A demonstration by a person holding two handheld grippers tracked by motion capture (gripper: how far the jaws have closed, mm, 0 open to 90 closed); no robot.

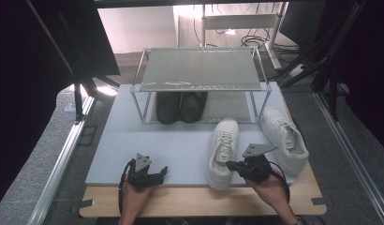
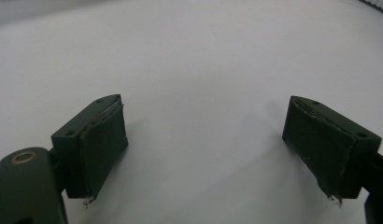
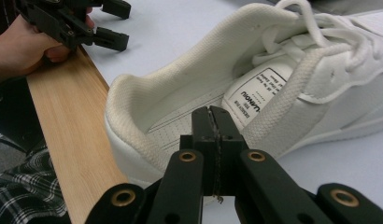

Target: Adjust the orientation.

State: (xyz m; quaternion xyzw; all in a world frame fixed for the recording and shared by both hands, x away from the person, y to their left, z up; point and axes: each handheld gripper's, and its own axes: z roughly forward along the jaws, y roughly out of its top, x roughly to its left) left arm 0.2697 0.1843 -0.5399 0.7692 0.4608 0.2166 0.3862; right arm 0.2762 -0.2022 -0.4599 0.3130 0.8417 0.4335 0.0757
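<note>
Right gripper (image 3: 213, 112) was clenched on the side collar of the nearer white sneaker (image 1: 223, 152), which lay at the front of the grey mat (image 1: 134, 140), toe toward the shoe rack (image 1: 199, 70). That grip probably served for lifting it. Left gripper (image 2: 203, 135) rested released over bare mat, jaws wide, holding nothing. The sneaker was white, laced and low-cut, with a printed insole label.

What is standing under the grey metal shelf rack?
A pair of dark shoes stands under the grey metal shelf rack, toes pointing forward. Their heels are hidden beneath the shelf.
</note>
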